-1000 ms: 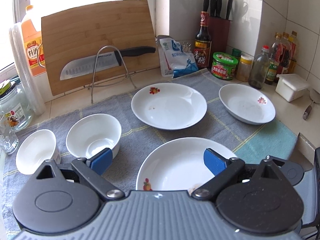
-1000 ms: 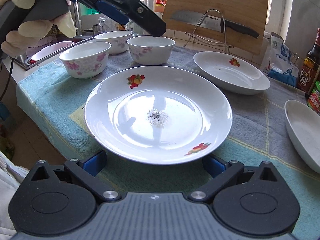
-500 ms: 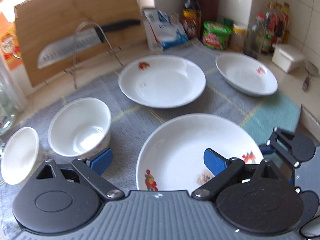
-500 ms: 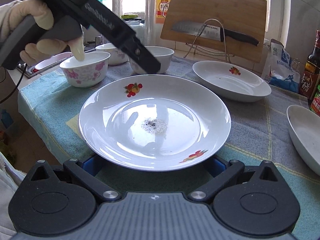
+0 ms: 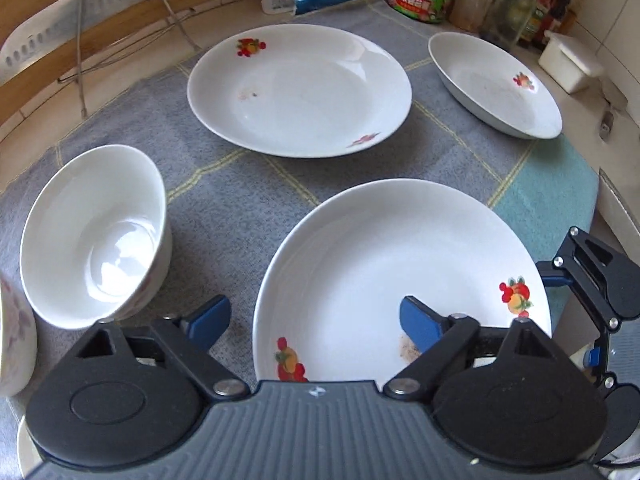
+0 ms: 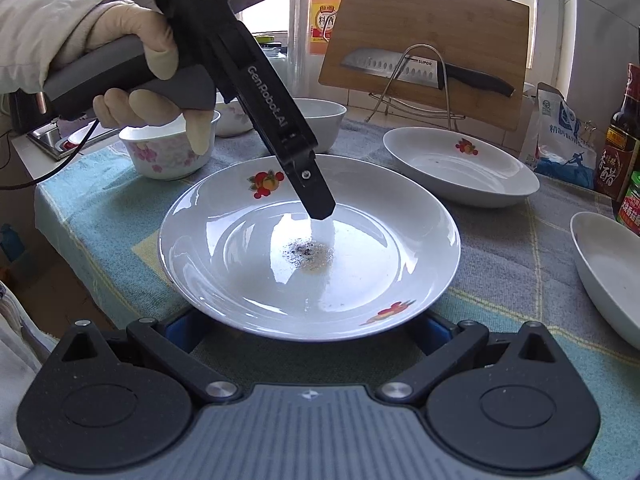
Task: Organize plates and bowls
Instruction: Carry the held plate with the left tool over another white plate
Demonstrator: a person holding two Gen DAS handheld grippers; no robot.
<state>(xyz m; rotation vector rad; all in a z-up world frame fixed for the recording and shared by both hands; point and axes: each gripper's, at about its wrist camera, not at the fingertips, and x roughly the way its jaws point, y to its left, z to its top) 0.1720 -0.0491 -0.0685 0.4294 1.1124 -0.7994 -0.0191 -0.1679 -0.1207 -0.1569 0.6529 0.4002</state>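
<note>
Over the last second I brought my left tongs (image 5: 312, 320) down and forward until they hung over the large white fruit-printed plate (image 6: 360, 272). From the right camera their black tip, which had been back over the bowls, now sat just above the speckled residue (image 6: 308, 256) in that plate's well. They were spread wide: one blue pad hung over the plate's inside, the other over the grey-blue checked towel (image 5: 224, 184) outside the plate's left rim, so they straddled the rim without pinching it.

My right tongs (image 6: 306, 328) had crept in too. They were also spread, and their blue pads were mostly tucked under the plate's near edge, gripping nothing. I judged this plate was the one about to be lifted; it still lay flat on the towel.

Beyond the plate lay a second white fruit-printed plate (image 5: 300, 88), apart from it with bare towel between. A third shallow white dish (image 5: 496, 84) lay off to the plate's far right. To the plate's left stood a plain white bowl (image 5: 92, 232), near but not touching. The plate's near edge was close to the towel's edge at the counter front, so the freest path looked to be up and away toward the second plate.
</note>
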